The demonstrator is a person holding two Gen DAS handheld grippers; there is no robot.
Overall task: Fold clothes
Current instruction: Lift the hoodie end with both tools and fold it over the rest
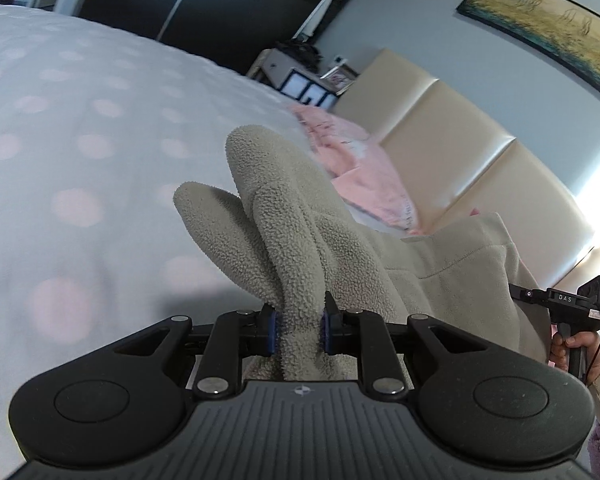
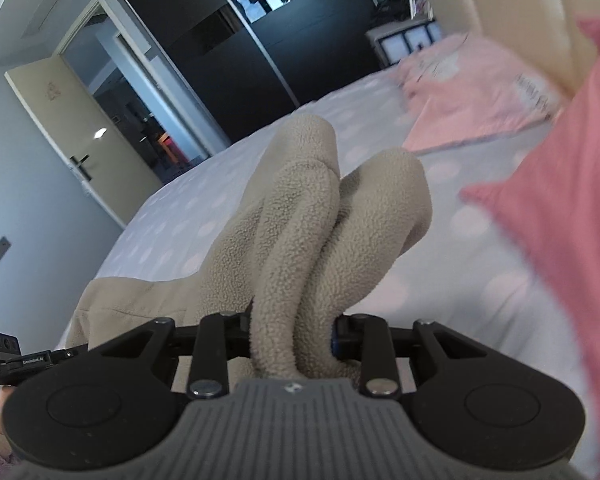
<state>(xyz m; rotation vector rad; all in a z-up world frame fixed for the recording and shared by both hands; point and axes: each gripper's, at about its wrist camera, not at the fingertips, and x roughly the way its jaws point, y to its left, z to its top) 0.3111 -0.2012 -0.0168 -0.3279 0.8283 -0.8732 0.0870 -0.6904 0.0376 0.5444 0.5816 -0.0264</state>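
Left wrist view: my left tool (image 1: 300, 330) is pinched tight on a bunched fold of the beige fleece garment (image 1: 284, 216), held up above the polka-dot bed (image 1: 60, 140). My right tool (image 2: 294, 334) clamps another bunch of it, with pink clothes (image 2: 472, 92) at two o'clock. Risk, I'd say: thick fleece slipping out, or the edges landing uneven. "DAS" reads on the other handle (image 1: 568, 300).

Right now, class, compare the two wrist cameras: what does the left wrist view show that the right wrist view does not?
Only the left wrist view shows the framed painting. Only the right wrist view shows the open door and a darker pink pillow. Both show a beige fleece garment clamped by the left gripper and right gripper, the dotted bedspread and pale pink pillows.
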